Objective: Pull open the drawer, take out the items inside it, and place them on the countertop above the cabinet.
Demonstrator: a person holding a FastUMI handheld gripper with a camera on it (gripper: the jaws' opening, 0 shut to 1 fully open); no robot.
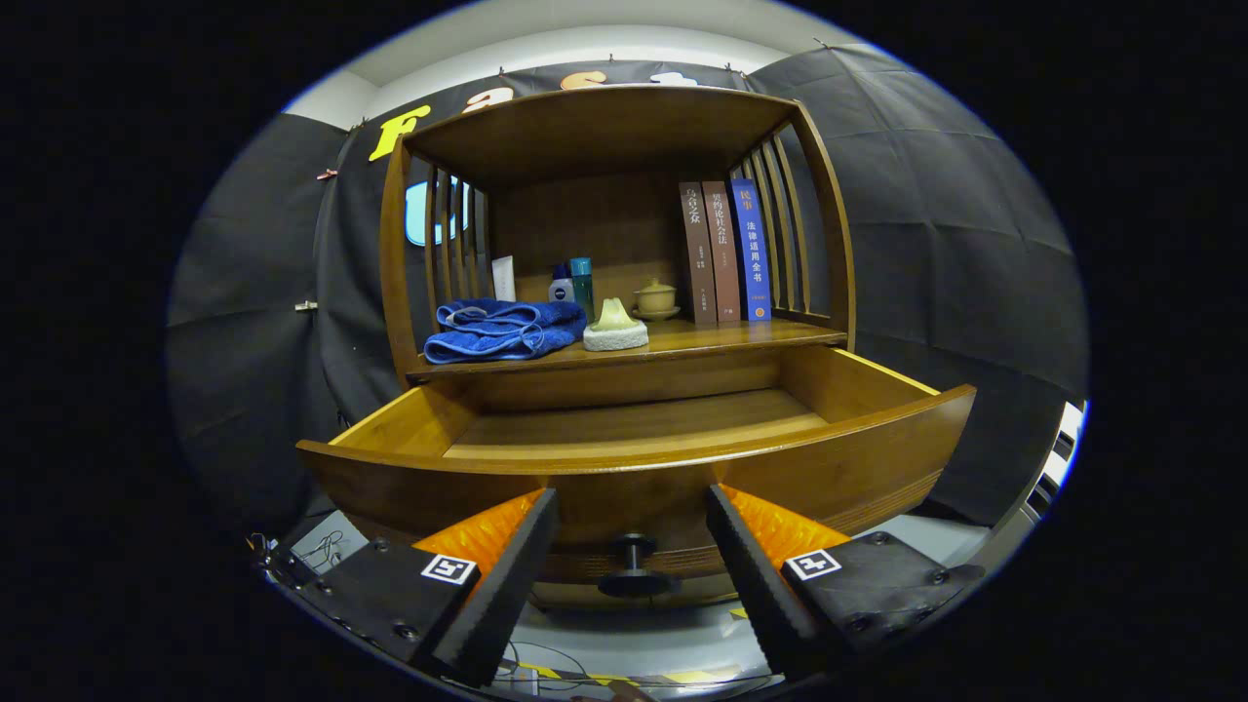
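Tongs hang open, fingers either side of the knob at six o'clock, touching nothing. Drawer stands pulled out, its visible floor bare; towel and sponge lie on the countertop at twelve. Risk: reaching in low could knock the drawer front.

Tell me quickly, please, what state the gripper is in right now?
Gripper: open, holding nothing; its fingers stand either side of the drawer knob without touching it.
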